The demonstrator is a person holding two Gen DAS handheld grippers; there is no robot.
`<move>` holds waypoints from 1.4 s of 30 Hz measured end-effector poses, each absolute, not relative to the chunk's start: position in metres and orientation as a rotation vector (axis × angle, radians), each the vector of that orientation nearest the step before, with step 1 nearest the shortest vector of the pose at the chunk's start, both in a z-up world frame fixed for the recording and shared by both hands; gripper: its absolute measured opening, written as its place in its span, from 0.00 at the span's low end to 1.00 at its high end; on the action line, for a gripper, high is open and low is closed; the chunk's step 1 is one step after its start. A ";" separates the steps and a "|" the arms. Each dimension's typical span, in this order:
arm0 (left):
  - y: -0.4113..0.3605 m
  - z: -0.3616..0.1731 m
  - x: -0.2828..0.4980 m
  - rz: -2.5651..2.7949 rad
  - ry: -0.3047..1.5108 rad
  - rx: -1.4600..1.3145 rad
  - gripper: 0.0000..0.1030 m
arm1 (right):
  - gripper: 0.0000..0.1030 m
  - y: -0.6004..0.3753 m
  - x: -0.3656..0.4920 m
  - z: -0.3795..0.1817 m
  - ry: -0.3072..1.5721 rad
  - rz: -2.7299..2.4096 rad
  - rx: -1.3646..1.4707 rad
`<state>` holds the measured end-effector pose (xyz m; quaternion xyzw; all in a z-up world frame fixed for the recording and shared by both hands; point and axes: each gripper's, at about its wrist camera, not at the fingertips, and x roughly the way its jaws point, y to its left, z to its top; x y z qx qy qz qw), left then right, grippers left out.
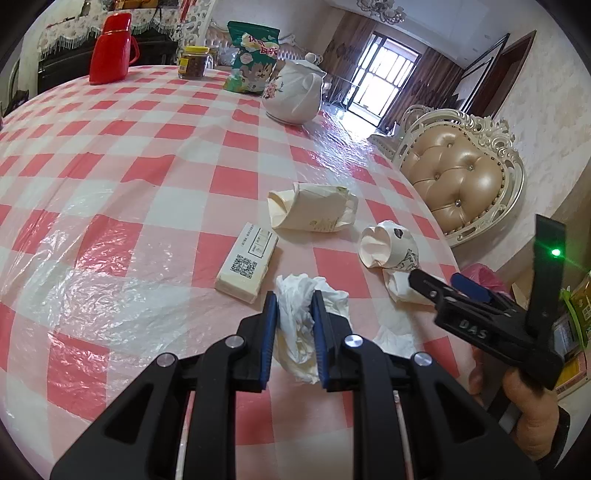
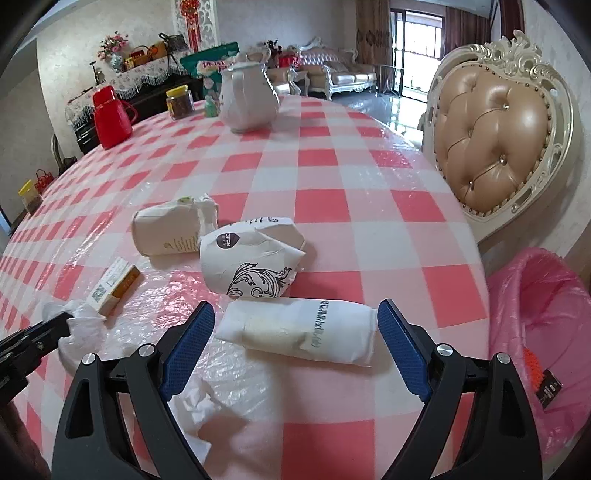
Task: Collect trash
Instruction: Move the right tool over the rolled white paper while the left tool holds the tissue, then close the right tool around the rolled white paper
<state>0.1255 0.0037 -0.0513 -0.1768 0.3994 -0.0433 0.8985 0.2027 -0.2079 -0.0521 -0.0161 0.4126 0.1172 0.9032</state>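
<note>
Round table (image 2: 351, 177) w/ red-and-white check cloth under clear plastic film, wrinkled and glossy. Far left, along the wall: dark cabinet w/ fringed floral cover (image 2: 122, 79), flowers and baskets on top. On the table's far side, L to R: red thermos (image 1: 110, 48), yellow-lidded jar (image 1: 194, 61), green snack bag (image 1: 251, 57), white teapot (image 1: 295, 92). Nearer, trash lies spread: small box w/ QR code (image 1: 246, 263), crushed plain paper cup (image 1: 312, 207) just beyond it, crumpled printed cup (image 2: 251, 258) to its right, white paper wrapper (image 2: 299, 332) in front of that one. Left gripper (image 1: 294, 301) is clamped on a crumpled tissue (image 1: 295, 332), pads pressed into both sides. Right gripper (image 2: 295, 325) stands wide, blue pads flanking the wrapper's two ends, not touching; a hand (image 1: 532, 402) grips its handle. More tissue (image 2: 201, 406) lies under its left finger. Right of the table: ornate chair w/ tan tufted back (image 2: 495, 147), then a bin w/ pink liner (image 2: 546, 295) below the table's edge. Back of room: sofa (image 2: 332, 66), curtains, bright window-door (image 2: 421, 33), shiny floor.
</note>
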 end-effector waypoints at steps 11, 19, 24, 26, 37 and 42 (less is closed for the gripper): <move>0.005 -0.053 0.125 -0.114 0.827 -0.381 0.18 | 0.82 -0.197 0.210 -0.064 0.880 0.203 -0.087; 0.006 -0.054 0.126 -0.117 0.829 -0.385 0.18 | 0.82 -0.196 0.212 -0.070 0.899 0.200 -0.098; 0.005 -0.054 0.126 -0.118 0.828 -0.384 0.18 | 0.82 -0.197 0.212 -0.071 0.902 0.203 -0.096; 0.005 -0.054 0.126 -0.120 0.832 -0.383 0.18 | 0.82 -0.197 0.212 -0.071 0.907 0.204 -0.095; 0.004 -0.055 0.126 -0.120 0.830 -0.380 0.18 | 0.79 -0.196 0.207 -0.072 0.920 0.214 -0.133; 0.002 -0.051 0.125 -0.119 0.823 -0.374 0.18 | 0.75 -0.200 0.202 -0.070 0.916 0.220 -0.134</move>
